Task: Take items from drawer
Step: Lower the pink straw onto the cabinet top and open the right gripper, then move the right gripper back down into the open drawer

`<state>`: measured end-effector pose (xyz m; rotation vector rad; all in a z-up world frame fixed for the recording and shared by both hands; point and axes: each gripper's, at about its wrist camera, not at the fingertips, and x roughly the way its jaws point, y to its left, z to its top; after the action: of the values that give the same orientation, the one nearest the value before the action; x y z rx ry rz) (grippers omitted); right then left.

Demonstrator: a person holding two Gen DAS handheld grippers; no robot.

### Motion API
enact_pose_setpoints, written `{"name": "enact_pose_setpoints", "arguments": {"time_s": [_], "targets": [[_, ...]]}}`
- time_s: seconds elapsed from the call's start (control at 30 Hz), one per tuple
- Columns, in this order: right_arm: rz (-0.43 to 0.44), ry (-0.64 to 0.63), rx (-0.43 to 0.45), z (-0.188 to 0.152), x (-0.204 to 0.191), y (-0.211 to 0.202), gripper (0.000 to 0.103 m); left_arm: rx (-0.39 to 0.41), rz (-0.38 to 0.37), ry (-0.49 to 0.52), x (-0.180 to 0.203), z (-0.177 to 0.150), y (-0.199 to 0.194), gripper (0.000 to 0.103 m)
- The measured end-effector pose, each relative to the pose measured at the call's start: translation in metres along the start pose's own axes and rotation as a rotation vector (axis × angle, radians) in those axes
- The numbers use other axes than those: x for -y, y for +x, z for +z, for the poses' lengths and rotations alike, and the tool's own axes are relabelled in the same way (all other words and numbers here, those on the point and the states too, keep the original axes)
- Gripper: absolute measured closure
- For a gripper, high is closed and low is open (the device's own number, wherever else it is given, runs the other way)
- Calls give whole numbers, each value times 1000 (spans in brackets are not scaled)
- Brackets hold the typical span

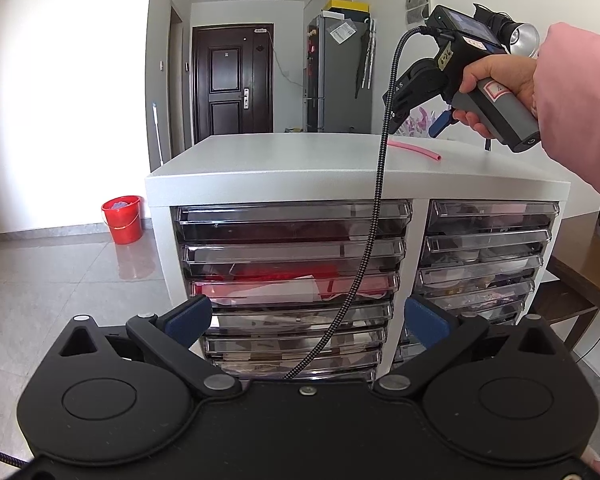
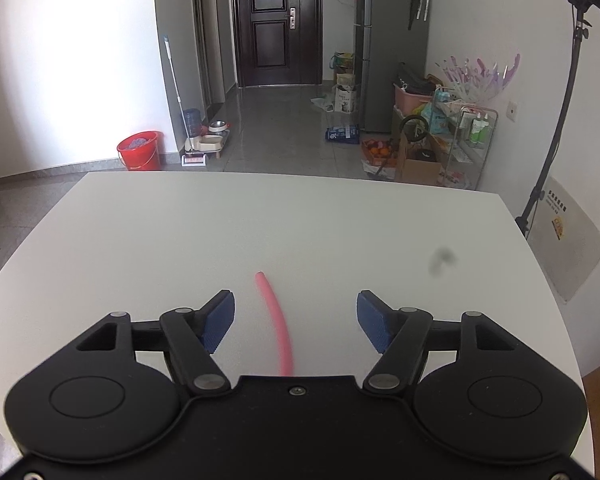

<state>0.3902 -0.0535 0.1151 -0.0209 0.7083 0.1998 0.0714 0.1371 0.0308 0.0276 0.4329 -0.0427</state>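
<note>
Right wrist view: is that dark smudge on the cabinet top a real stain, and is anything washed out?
Right wrist view: the smudge is soft-edged, stain or lens spot, cannot tell; the left wall is blown out. Left wrist view: same glare on the wall; the drawer fronts show reflections.

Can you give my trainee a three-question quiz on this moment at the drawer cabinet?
1. True or false: the right gripper is shut on the pink tube.
2. Multiple choice: the pink tube lies A) in an open drawer, B) on the cabinet top, C) in the red bucket.
3. Short answer: which way does the left gripper face?

Key:
1. False; its fingers stand apart, with the tube lying loose on the surface between them.
2. B.
3. Toward the cabinet's clear drawers; none looks pulled out.
</note>
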Motion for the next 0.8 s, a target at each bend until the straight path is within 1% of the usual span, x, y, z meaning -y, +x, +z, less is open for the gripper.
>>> {"name": "enact_pose_setpoints", "arguments": {"time_s": [0.2, 0.23, 0.33, 0.4, 0.43, 0.53, 0.63, 0.8], "targets": [[2, -7, 12, -1, 2, -6, 33, -2, -1, -2, -1, -2, 1, 0], [12, -8, 23, 0, 5, -9, 33, -4, 0, -4, -1, -2, 1, 0], [78, -21, 69, -7, 10, -36, 32, -6, 4, -9, -3, -3, 2, 0], [119, -34, 97, -14, 14, -56, 16, -6, 7, -15, -4, -3, 2, 0], [132, -43, 110, -17, 16, -67, 1, -7, 8, -17, -5, -3, 3, 0], [130, -67, 152, -32, 21, -95, 0, -14, 7, -19, -4, -4, 3, 0], [129, -53, 179, -50, 32, -122, 0, -12, 0, -14, 0, -4, 0, 0], [115, -48, 176, -84, 49, -149, 0, 0, -18, 2, 8, -3, -9, 0]]}}
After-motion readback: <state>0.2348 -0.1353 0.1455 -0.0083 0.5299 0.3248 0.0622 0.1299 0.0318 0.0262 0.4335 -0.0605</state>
